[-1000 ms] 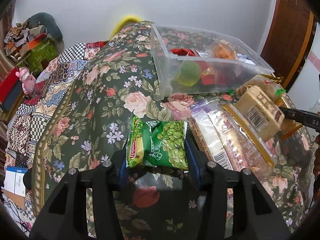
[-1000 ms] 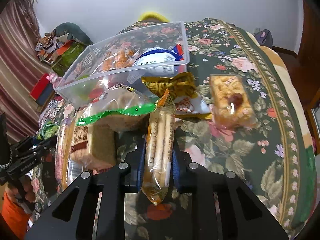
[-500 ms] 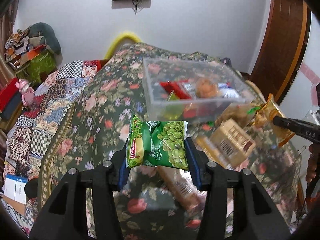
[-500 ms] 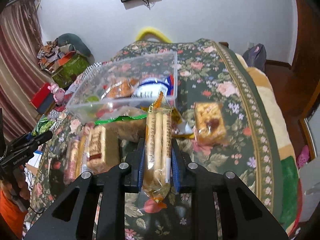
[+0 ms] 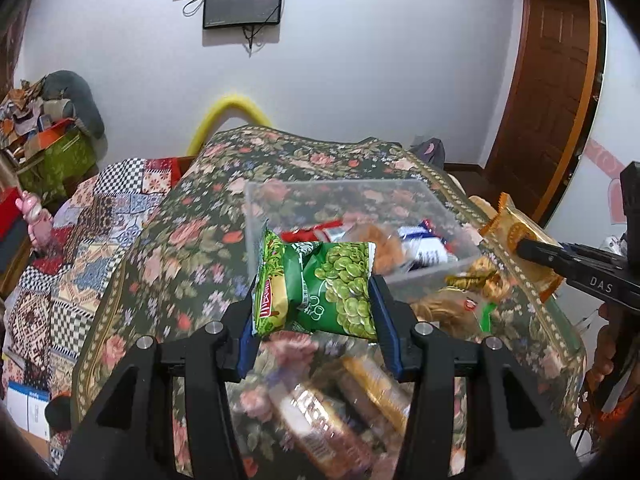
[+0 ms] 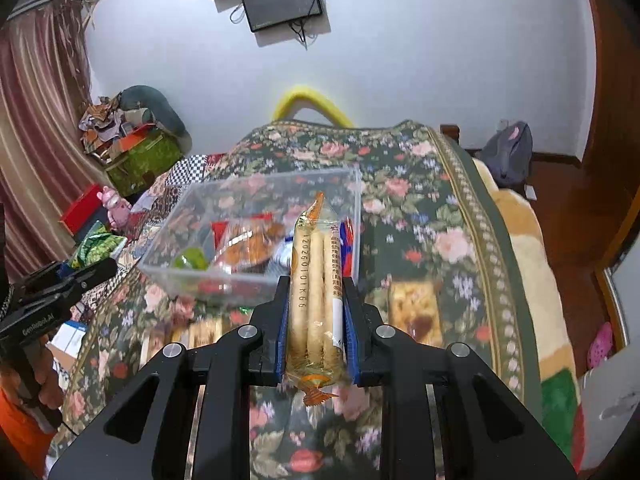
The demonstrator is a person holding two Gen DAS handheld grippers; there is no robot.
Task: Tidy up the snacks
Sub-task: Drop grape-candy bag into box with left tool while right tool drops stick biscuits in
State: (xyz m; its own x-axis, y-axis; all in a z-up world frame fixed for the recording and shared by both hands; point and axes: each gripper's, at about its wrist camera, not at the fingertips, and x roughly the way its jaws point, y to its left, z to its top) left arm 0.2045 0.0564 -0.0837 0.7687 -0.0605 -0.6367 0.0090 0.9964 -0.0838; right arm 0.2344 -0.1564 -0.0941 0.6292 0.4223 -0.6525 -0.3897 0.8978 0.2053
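Left gripper (image 5: 316,300) was clamped on a crinkly green foil bag of green peas (image 5: 320,286), pads pressing both short ends, bag held off the bed. Right gripper (image 6: 316,320) was closed tight on a long clear-wrapped pack of pale biscuit sticks (image 6: 316,292), gripped around its lower half, top end pointing at the clear plastic storage bin (image 6: 200,196). The bin sat on the dark floral bedspread (image 6: 420,184), already holding several snacks. More packets lay loose on the cover below both grippers, blurred.

Likely step: carry both packs to the bin. To do it well: bring each pack fully past the near wall before letting go, one hand at a time so the grippers don't collide over the opening. The pea bag is puffy and slippery, so keep the squeeze steady. Lay the stick pack in flat, not on end, and avoid crushing it.
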